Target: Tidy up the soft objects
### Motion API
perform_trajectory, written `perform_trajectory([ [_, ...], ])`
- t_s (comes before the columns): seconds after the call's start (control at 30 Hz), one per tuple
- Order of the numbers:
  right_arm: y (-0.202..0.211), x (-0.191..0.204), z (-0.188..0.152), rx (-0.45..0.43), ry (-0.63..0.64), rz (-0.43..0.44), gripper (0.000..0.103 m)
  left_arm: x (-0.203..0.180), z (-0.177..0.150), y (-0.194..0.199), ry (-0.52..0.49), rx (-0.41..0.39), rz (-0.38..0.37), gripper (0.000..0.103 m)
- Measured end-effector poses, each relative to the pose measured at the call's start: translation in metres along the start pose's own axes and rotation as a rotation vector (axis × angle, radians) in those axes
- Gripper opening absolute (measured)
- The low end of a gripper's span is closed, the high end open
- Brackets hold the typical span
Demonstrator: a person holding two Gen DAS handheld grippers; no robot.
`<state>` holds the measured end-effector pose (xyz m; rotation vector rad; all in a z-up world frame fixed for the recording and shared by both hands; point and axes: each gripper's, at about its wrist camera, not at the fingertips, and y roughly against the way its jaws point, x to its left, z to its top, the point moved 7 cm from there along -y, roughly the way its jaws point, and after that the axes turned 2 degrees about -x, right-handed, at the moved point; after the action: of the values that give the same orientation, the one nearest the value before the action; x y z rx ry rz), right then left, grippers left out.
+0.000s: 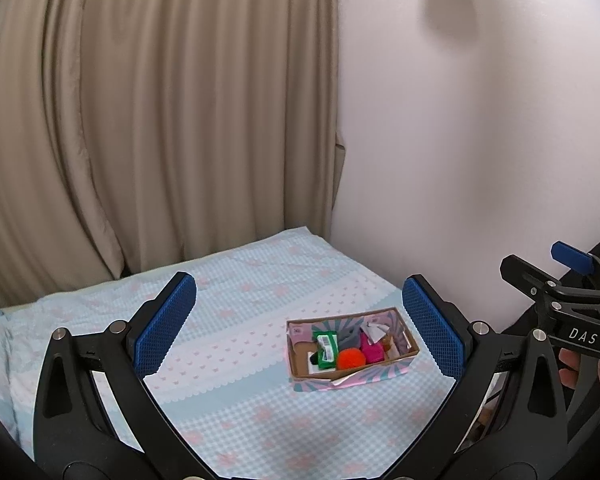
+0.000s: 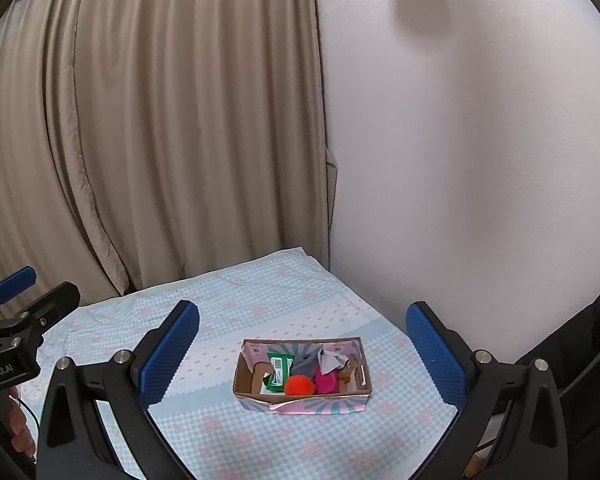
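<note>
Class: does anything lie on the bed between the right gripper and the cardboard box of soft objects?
Nothing visible does. The right gripper is open, and only bare checked bedsheet lies before the box.

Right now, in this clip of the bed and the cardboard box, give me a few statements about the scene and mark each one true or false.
1. The cardboard box sits on the checked bedspread. True.
2. The orange pompom lies outside the box. False: it is inside, at the near wall.
3. The left tool is open and holds nothing. True.
4. The right tool is shut on the green packet. False: it is open, and the packet lies in the box.
5. A beige curtain hangs behind the bed. True.
</note>
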<state>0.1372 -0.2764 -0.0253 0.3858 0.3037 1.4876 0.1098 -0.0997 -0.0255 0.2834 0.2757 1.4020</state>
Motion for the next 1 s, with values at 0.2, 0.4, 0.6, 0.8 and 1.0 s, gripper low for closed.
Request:
perform_trajectory([
  [0.2, 0.001, 0.002, -0.001, -0.005, -0.001, 0.002, 0.103, 0.003, -0.001, -0.001, 0.009, 0.0, 0.001, 0.103],
  [0.4, -0.007, 0.001, -0.001, -0.008, -0.006, 0.003, 0.103, 0.005, -0.003, -0.003, 0.023, 0.0, -0.001, 0.103],
  [0.6, -0.01, 0.0, -0.001, -0.011, -0.008, 0.004, 0.103, 0.005, -0.004, -0.002, 0.023, -0.002, 0.005, 0.103],
  [0.8, -0.012, -0.001, 0.0, -0.011, -0.009, 0.003, 0.103, 0.005, -0.004, -0.004, 0.026, -0.001, 0.002, 0.103],
  [1.0, -0.013, -0.004, 0.0, -0.011, -0.013, -0.001, 0.103, 0.003, -0.003, -0.003, 0.019, -0.004, 0.006, 0.103],
])
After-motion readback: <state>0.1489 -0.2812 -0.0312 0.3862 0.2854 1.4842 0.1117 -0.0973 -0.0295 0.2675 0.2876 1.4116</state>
